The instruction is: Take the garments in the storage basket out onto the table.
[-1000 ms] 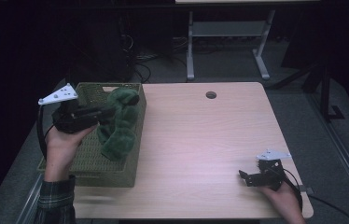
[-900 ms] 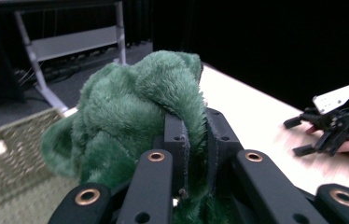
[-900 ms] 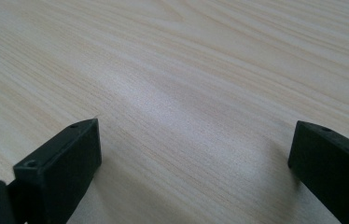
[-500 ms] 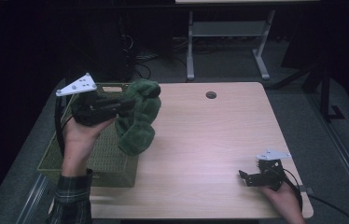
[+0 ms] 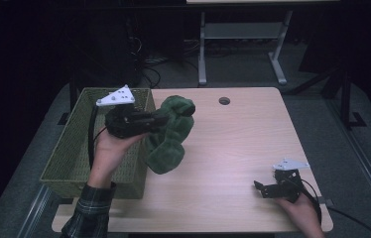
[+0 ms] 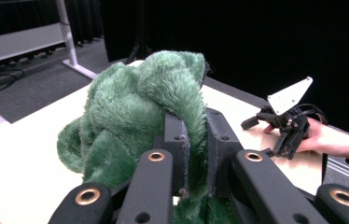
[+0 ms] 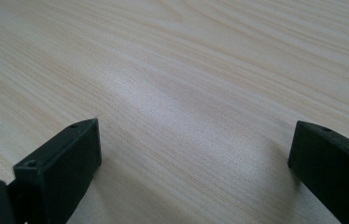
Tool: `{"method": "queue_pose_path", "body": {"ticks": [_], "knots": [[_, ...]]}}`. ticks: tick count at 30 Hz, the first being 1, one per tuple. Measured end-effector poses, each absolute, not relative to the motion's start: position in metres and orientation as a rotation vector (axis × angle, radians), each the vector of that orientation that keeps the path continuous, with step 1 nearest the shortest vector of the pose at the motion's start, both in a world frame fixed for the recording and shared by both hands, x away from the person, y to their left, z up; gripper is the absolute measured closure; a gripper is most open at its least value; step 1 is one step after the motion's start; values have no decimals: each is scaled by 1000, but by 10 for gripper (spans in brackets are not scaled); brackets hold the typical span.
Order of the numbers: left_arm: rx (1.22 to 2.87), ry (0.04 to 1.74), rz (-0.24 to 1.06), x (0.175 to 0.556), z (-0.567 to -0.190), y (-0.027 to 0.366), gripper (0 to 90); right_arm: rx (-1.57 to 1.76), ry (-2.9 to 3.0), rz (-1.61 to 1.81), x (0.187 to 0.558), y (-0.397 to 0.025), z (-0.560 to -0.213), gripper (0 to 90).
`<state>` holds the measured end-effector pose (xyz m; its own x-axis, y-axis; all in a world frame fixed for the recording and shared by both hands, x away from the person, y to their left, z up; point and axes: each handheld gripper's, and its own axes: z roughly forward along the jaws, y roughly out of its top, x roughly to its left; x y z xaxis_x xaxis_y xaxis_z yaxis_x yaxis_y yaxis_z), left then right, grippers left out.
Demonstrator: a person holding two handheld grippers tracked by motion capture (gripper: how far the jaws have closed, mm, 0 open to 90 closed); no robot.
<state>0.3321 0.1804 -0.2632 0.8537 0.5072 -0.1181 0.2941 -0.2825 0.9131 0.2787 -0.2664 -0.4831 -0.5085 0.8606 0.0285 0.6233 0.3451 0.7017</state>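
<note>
The left gripper [image 5: 161, 119] is raised at the left, its forearm reaching in from the near edge, jaws clamped tight. The right gripper [image 5: 262, 187] sits low at the near right, jaws spread wide.

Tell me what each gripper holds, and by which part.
The left gripper pinches a fold of the green fluffy plush toy. The right gripper is open, holding nothing.
</note>
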Motion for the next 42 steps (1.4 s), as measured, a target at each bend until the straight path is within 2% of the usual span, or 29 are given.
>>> {"method": "queue_pose_path", "body": {"ticks": [33,42], "knots": [[2076,626,97,329,-343,79,806,1310,2270,953,279,-266,-483,21],[2131,663,67,331,-387,50,803,1303,2274,954,279,-266,-483,21]]}}
